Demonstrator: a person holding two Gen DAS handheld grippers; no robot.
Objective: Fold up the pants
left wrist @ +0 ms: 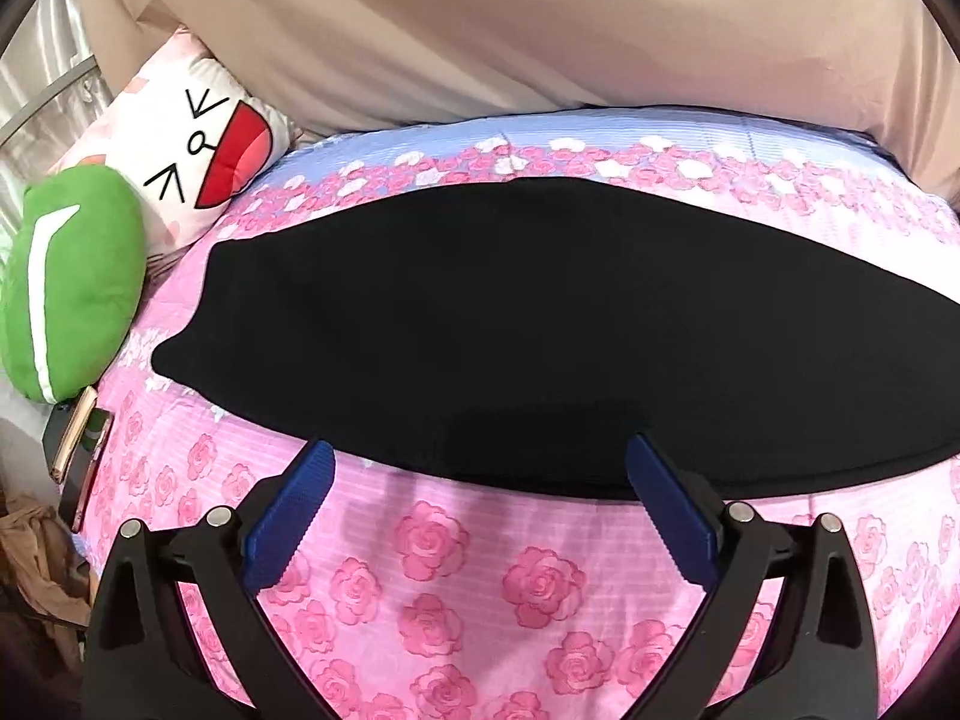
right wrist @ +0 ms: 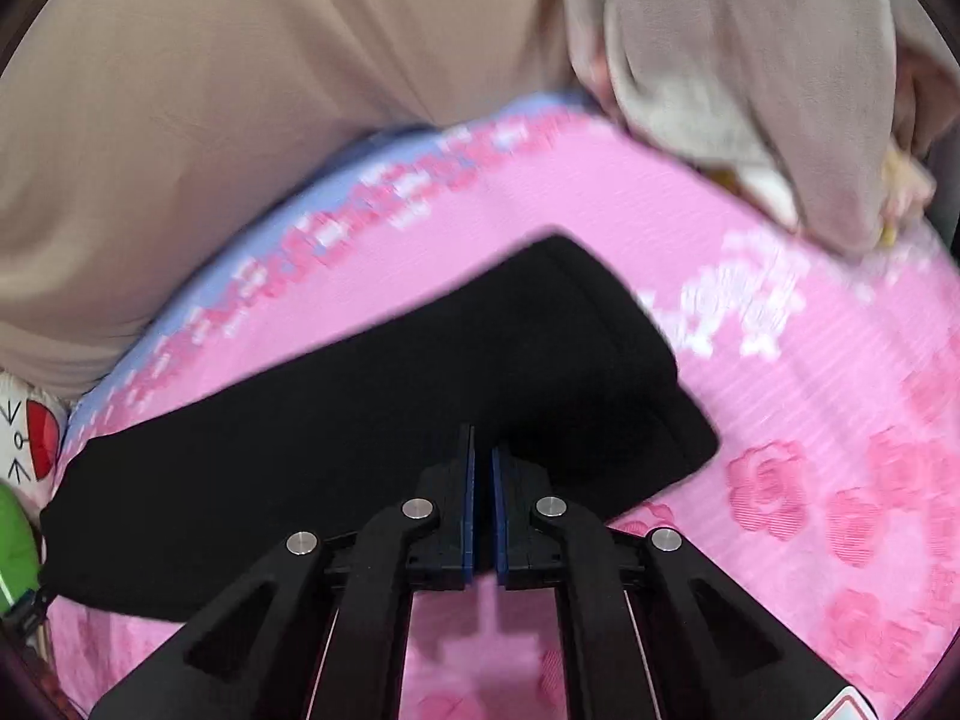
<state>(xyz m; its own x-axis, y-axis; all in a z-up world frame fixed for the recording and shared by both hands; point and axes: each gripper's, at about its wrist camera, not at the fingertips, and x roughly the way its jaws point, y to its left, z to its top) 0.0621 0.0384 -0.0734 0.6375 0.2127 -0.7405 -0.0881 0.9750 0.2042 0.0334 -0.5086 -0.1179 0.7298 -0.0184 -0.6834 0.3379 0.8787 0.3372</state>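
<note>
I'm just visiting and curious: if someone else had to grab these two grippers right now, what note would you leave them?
Left gripper: open, holding nothing, at the near edge of the black pants.
Right gripper: shut, over the near edge of the pants; whether cloth is pinched cannot be told.
Pants: flat in a long strip across the pink rose bedsheet, apparently already folded lengthwise.
Left to do: fold the strip end to end.

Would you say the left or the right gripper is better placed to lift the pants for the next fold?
Probably the right gripper: its jaws look closed at the near edge of the pants. The left gripper is open.
</note>
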